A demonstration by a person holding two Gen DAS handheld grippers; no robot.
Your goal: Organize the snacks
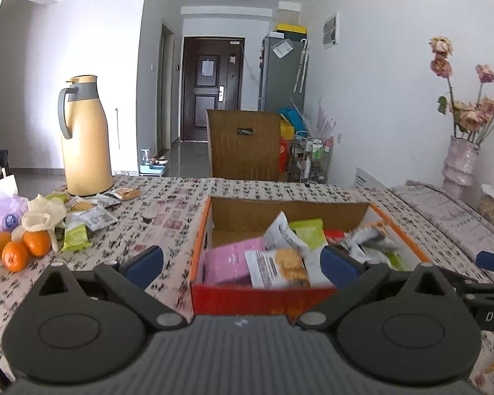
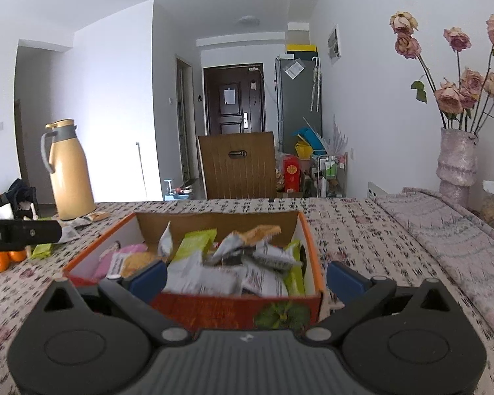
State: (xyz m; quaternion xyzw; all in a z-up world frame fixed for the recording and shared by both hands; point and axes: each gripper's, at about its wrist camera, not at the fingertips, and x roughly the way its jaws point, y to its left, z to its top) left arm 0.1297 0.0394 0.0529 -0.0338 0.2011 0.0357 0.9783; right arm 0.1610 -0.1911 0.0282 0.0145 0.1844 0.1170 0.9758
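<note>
- The left gripper [image 1: 242, 261] is seen at the bottom of its view with its blue-padded fingers spread wide and nothing held between them.
- The right gripper [image 2: 247, 278] is likewise shown spread apart and empty, low in its frame.
- An orange-rimmed cardboard box [image 1: 261, 296] is placed centre frame on the patterned tablecloth [image 1: 168, 197], just beyond both grippers.
- The box is filled with snack packets: a pink pack [image 1: 229, 261] at its left, a biscuit packet [image 1: 278, 268] beside it, green and grey wrappers behind.
- More loose snack packets [image 1: 92, 217] are scattered at left of frame, near a yellow thermos [image 1: 85, 138] and some oranges [image 1: 24, 248].
- A vase of dried roses [image 2: 457, 161] is seen at right.
</note>
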